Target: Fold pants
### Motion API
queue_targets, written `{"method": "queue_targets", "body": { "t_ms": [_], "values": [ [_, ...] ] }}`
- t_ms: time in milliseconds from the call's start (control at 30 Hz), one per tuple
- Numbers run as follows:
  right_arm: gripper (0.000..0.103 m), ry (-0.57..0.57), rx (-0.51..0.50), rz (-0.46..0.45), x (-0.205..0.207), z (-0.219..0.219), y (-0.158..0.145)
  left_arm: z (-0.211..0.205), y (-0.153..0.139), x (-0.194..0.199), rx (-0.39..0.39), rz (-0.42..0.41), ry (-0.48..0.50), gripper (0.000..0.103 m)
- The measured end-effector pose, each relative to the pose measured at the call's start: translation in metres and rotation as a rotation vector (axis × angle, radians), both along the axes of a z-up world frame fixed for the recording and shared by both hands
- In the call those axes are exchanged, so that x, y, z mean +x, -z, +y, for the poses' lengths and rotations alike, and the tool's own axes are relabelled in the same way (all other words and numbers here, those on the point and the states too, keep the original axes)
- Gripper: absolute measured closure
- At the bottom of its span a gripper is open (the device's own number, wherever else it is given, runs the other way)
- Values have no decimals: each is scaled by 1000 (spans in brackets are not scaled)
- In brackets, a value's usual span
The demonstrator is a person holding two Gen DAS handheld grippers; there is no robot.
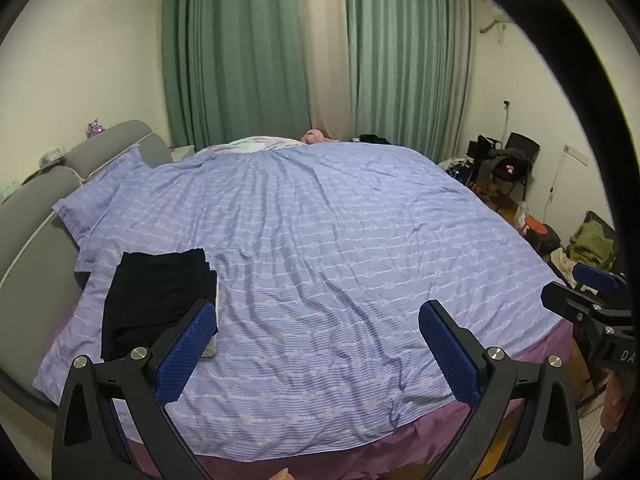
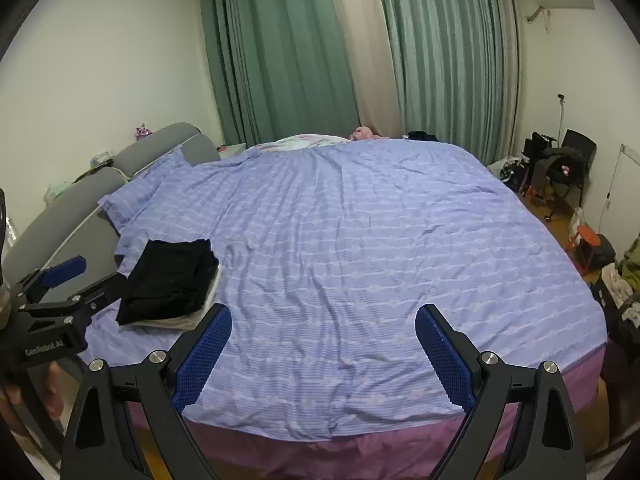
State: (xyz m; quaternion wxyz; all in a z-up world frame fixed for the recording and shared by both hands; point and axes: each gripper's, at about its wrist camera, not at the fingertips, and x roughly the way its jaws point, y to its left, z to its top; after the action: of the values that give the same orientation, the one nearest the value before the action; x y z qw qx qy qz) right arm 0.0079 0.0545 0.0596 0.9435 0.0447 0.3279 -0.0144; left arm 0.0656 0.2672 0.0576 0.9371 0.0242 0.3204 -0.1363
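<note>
A folded stack of black pants (image 1: 156, 296) lies on the blue striped bedspread (image 1: 320, 240) near the bed's front left, on top of a white folded piece. It also shows in the right wrist view (image 2: 172, 280). My left gripper (image 1: 316, 320) is open and empty, held above the bed's front edge, its left finger (image 1: 188, 344) just right of the stack. My right gripper (image 2: 324, 324) is open and empty over the bedspread (image 2: 360, 240), to the right of the stack. Each gripper shows at the edge of the other's view.
A grey padded headboard (image 1: 32, 232) and a blue pillow (image 1: 104, 188) are at the left. Green curtains (image 1: 240, 52) hang behind the bed. Chairs with clothes (image 1: 508, 164), an orange stool (image 2: 588, 236) and piles of clothing (image 1: 592, 240) crowd the floor at the right.
</note>
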Motion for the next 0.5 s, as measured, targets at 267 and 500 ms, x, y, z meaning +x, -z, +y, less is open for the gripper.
{"method": "queue_targets", "body": {
  "t_ms": [267,500],
  "values": [
    [9,-34,15,-4,-2,-34,1,-21,2,-3,-41,66,-50,0],
    [9,-53,27,-9,-10,-54,3,-39,-1,-16,-9,34,-85,0]
  ]
}}
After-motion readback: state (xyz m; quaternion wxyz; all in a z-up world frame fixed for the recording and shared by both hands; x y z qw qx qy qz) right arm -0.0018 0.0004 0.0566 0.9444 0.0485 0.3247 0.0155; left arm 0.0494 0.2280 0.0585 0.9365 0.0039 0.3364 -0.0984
